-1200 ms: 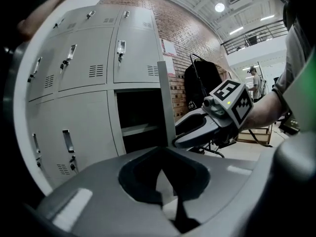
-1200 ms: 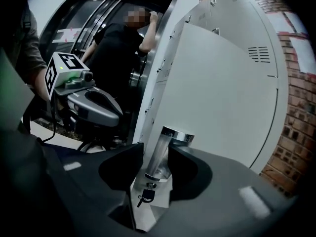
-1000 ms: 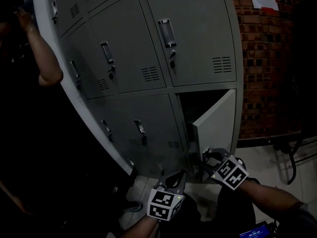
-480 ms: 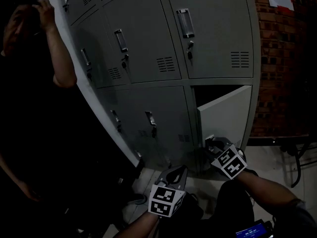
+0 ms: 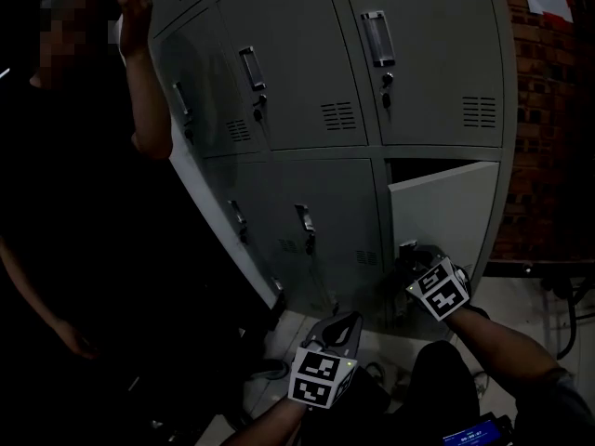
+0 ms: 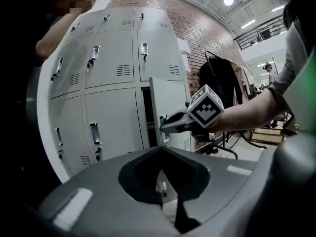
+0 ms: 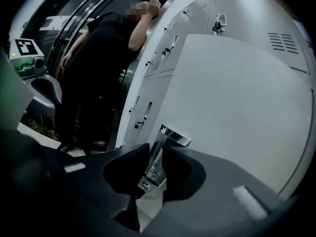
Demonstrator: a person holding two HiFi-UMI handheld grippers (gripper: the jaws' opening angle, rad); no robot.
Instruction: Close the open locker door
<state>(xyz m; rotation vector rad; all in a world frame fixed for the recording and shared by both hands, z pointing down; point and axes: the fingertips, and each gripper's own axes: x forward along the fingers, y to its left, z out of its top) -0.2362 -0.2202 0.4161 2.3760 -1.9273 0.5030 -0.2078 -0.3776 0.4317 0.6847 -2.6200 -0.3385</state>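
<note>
The grey locker bank has one open door (image 5: 437,212) at the bottom right, standing ajar with a thin dark gap above it. My right gripper (image 5: 406,256) is at the door's free edge. In the right gripper view its jaws are closing round the chrome door handle (image 7: 173,136), and the pads look to be touching its sides. The left gripper view shows the same door (image 6: 165,100) with the right gripper (image 6: 163,128) at its handle. My left gripper (image 5: 346,323) hangs low in front of the lockers, shut and holding nothing, apart from the door.
A person in dark clothes (image 5: 84,203) stands at the left with one arm raised against the lockers. A brick wall (image 5: 548,110) runs behind on the right, with cables (image 5: 576,305) on the floor below it. A clothes rack (image 6: 222,83) stands beyond the lockers.
The door has swung nearer to the locker and less of the dark opening shows. My right gripper stayed at the door's edge. The person at the left has come further into view.
</note>
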